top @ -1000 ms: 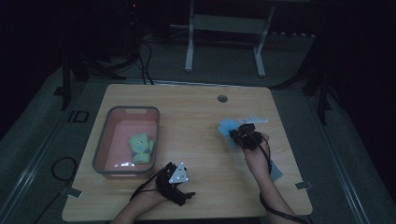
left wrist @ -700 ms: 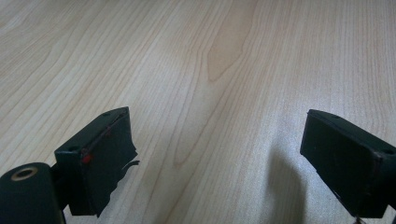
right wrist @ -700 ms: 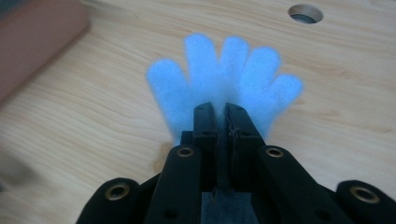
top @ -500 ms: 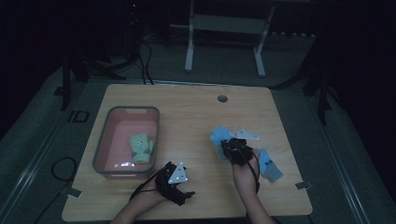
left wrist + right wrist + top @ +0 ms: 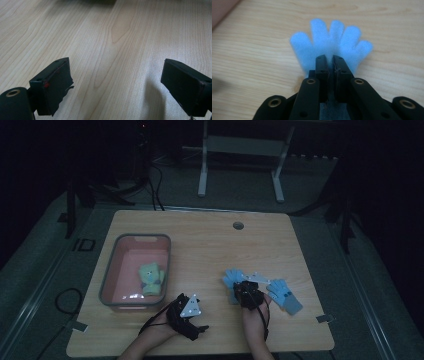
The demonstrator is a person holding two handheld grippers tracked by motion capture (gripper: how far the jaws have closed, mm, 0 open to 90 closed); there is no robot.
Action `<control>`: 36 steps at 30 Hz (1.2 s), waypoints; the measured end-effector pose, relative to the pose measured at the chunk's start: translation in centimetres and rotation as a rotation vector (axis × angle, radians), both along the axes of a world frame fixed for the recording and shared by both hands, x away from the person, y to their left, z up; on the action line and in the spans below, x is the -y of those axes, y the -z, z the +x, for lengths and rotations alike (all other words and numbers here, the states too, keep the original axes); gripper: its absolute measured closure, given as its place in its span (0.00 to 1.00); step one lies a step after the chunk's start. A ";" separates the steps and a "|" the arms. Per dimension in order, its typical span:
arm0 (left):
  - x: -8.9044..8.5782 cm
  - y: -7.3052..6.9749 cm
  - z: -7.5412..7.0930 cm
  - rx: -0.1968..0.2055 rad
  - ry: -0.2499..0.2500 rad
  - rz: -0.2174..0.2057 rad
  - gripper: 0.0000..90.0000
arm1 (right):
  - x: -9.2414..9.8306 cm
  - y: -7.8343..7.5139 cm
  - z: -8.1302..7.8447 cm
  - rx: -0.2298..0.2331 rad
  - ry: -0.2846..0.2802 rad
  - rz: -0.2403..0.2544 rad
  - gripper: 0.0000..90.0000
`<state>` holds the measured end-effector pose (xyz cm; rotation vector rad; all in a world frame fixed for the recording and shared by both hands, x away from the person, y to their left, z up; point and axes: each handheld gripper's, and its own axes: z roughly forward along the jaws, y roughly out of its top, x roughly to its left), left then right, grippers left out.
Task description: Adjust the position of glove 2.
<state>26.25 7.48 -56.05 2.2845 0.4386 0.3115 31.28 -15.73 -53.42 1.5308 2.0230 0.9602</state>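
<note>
My right gripper (image 5: 239, 287) is shut on a fluffy light-blue glove (image 5: 231, 278), pinching it at the palm while its fingers splay out past the jaws. In the right gripper view the glove (image 5: 329, 40) hangs just above the wooden table (image 5: 249, 62), with my right gripper (image 5: 330, 62) clamped on it. A second blue glove (image 5: 285, 295) lies flat on the table just right of that hand. My left gripper (image 5: 199, 328) rests near the table's front edge. In its own view my left gripper (image 5: 115, 75) stands open over bare wood.
A pink bin (image 5: 111, 285) stands on the left of the table (image 5: 200, 245) and holds a green glove (image 5: 151, 279). A round cable hole (image 5: 238, 225) sits near the far edge. Dark floor and a white stand frame (image 5: 240, 150) lie beyond the table.
My right gripper has carried the blue glove toward the front edge and leftward. The second blue glove has come apart from it and now lies to the right. The left hand stayed put.
</note>
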 end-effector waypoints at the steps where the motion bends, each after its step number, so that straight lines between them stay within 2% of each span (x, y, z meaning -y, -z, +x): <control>1: 0.0 0.0 0.0 0.000 0.000 0.001 0.11 | 0.0 0.4 0.1 0.000 0.005 -0.007 0.93; 6: 0.0 0.1 0.0 -0.001 0.003 0.006 0.11 | 0.2 1.8 0.7 -0.044 0.024 0.017 0.87; 9: 0.0 0.1 0.0 -0.005 0.005 0.005 0.11 | -0.1 2.1 0.7 -0.031 0.018 0.011 0.80; 13: 0.0 0.2 -0.1 -0.004 0.006 0.009 0.11 | -0.2 1.6 0.7 -0.029 -0.006 0.005 0.72; 15: 0.0 0.1 -0.1 -0.003 0.006 0.008 0.11 | -0.1 1.2 0.8 -0.034 -0.043 -0.003 0.67; 18: 0.0 0.1 0.0 -0.010 0.006 -0.012 0.11 | 0.0 0.6 0.9 -0.031 -0.082 -0.010 0.65; 24: 0.0 0.1 0.0 -0.008 0.002 -0.011 0.11 | 1.0 -0.7 1.3 -0.003 -0.182 -0.095 0.62; 29: -0.1 0.1 0.1 -0.011 0.002 -0.015 0.11 | 2.6 -1.4 1.6 0.020 -0.246 -0.134 0.59; 33: -0.1 0.1 0.0 -0.013 0.006 -0.016 0.11 | 4.5 -1.7 1.4 0.032 -0.312 -0.120 0.59; 36: 0.0 0.1 0.0 -0.013 0.007 -0.011 0.11 | 6.1 -1.8 1.4 0.032 -0.332 -0.123 0.60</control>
